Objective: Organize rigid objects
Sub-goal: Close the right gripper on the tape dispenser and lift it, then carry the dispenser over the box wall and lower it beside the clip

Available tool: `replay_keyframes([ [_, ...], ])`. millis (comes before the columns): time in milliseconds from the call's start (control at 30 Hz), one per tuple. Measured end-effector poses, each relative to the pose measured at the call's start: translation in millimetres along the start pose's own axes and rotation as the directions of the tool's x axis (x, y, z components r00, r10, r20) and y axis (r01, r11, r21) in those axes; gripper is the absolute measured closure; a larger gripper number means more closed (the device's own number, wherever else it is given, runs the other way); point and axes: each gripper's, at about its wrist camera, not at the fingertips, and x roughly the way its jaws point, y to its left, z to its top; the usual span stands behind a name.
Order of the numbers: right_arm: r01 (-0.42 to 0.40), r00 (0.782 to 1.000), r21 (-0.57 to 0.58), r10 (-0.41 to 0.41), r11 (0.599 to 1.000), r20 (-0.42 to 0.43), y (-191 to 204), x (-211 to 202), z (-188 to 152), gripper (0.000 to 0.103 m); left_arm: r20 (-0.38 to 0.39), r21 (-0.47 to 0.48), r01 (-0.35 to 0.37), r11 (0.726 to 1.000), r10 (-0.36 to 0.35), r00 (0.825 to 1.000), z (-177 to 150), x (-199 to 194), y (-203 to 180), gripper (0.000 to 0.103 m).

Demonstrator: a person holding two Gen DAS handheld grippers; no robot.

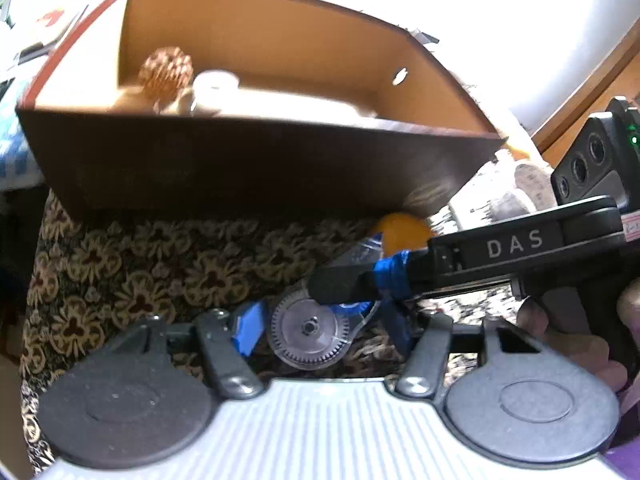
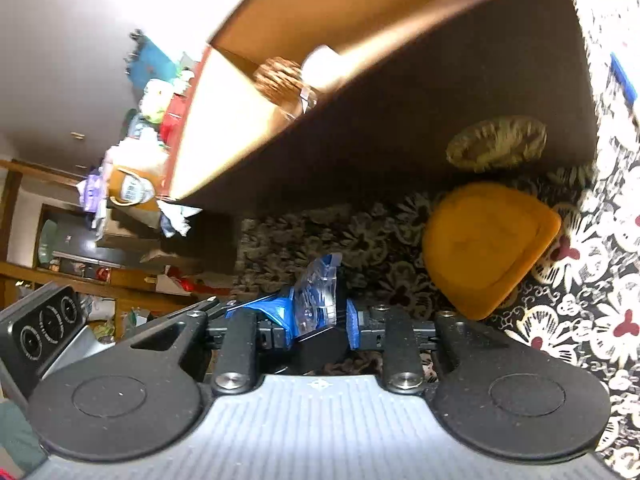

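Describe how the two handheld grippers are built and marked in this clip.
Both are black, with blue tape wound on the fingers. The right gripper has "DAS" in white on its black bar, a green light and round camera lenses. The left gripper shows two round black discs, silver pivot bolts and a grey ribbed plate.

The right gripper point(image 2: 320, 320) pinches a clear-and-blue correction tape dispenser point(image 2: 318, 300) above the floral cloth point(image 2: 580, 320). An orange wedge-shaped object point(image 2: 488, 248) lies near right; beyond, the brown cardboard box point(image 2: 400, 140) holds a pinecone point(image 2: 278, 76).
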Motion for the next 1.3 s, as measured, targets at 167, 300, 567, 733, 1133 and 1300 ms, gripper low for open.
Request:
replay_keyframes([
  [167, -0.048, 0.996, -0.088, 0.055, 0.995, 0.075, 25, -36, 8, 0.097, 0.094, 0.074, 0.028, 0.997, -0.035, 0.995, 21, -36, -24, 0.042],
  [300, -0.079, 0.980, -0.182, 0.109, 0.980, 0.165, 49, -57, 27, 0.097, 0.199, 0.121, 0.026, 0.992, -0.050, 0.979, 48, -61, -31, 0.042],
  [567, -0.057, 0.969, -0.283, 0.121, 0.957, 0.215, 80, -24, 89, 0.099, 0.314, 0.104, -0.095, 0.990, 0.058, 0.948, 102, -55, -18, 0.044],
  [733, -0.034, 0.995, -0.274, 0.060, 0.961, 0.084, 88, 26, 122, 0.101, 0.224, 0.040, -0.180, 0.983, 0.167, 0.960, 108, -22, 9, 0.055],
  [1133, -0.009, 0.989, -0.148, -0.013, 0.989, -0.149, 72, 99, 140, 0.102, 0.129, -0.037, -0.276, 0.960, 0.279, 0.952, 102, 4, 47, 0.055],
  [1300, 0.003, 0.989, -0.128, -0.023, 0.992, -0.149, 72, 100, 140, 0.097, 0.110, -0.023, -0.300, 0.954, 0.301, 0.947, 103, 9, 46, 0.053],
])
